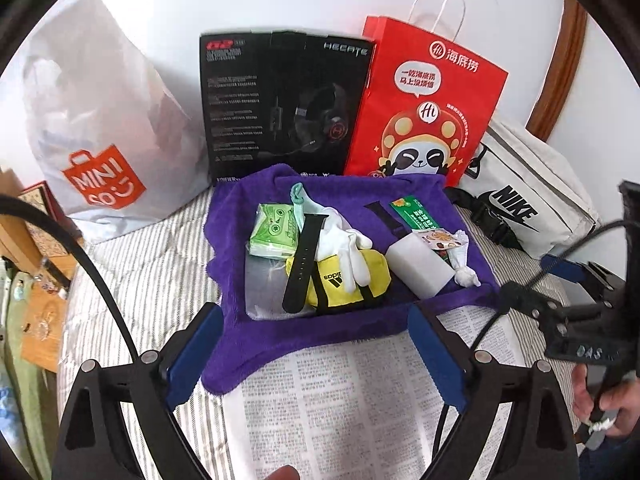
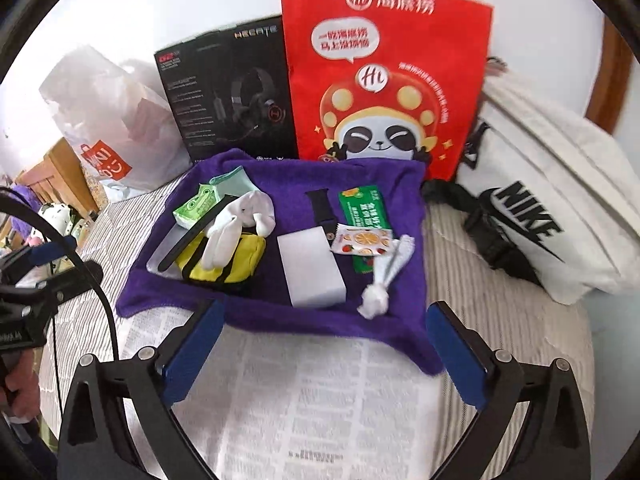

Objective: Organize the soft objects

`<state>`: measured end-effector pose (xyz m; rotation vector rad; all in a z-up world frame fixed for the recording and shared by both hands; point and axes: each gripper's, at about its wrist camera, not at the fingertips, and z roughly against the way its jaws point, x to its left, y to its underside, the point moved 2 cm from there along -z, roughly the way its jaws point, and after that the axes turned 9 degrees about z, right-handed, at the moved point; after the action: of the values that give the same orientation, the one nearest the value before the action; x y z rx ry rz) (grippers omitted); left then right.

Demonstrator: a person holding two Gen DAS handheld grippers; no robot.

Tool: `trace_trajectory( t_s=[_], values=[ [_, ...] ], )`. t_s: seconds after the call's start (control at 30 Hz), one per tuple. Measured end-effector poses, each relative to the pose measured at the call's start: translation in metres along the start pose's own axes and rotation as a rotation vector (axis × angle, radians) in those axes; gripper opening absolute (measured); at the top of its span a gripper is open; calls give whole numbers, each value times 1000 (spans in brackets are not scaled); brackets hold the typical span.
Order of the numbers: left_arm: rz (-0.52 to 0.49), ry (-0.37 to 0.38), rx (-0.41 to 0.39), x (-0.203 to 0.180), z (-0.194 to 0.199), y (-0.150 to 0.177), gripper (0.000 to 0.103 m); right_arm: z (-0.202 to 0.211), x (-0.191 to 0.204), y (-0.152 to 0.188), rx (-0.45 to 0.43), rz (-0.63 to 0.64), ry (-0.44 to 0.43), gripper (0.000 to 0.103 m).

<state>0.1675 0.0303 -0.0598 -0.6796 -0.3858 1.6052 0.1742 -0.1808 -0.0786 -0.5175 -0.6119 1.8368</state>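
Observation:
A purple towel (image 1: 256,332) (image 2: 256,312) lies spread over newspaper on a striped bed, its edges turned up around small items. On it sit a green tissue pack (image 1: 274,230) (image 2: 196,206), a white sock (image 1: 348,248) (image 2: 240,220), a yellow Adidas pouch (image 1: 352,280) (image 2: 232,258), a black watch strap (image 1: 300,268) (image 2: 188,240), a white sponge block (image 1: 420,268) (image 2: 310,268), snack packets (image 1: 432,236) (image 2: 362,238) and a knotted white cloth (image 1: 464,268) (image 2: 380,292). My left gripper (image 1: 320,356) and right gripper (image 2: 324,352) both stand open just short of the towel's near edge, nothing between their blue pads.
Behind the towel stand a white Miniso bag (image 1: 104,132) (image 2: 108,136), a black headphone box (image 1: 280,104) (image 2: 228,100) and a red paper bag (image 1: 424,108) (image 2: 384,80). A white Nike bag (image 1: 524,196) (image 2: 552,208) lies at the right. Newspaper (image 1: 340,400) (image 2: 320,408) covers the near bed. A person's hand (image 1: 612,404) holds the right gripper.

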Motion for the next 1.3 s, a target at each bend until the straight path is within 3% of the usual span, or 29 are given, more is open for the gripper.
trace_trajectory(
  t_s=[0.53, 0.7, 1.3],
  values=[
    [39, -56, -96, -19, 65, 37, 99, 66, 1, 37, -35, -51, 48, 103],
    [33, -92, -97, -20, 73, 46, 99, 78, 0, 44, -40, -54, 64, 103],
    [8, -82, -86, -31, 83, 55, 103, 107, -2, 53, -68, -79, 78, 103]
  ],
)
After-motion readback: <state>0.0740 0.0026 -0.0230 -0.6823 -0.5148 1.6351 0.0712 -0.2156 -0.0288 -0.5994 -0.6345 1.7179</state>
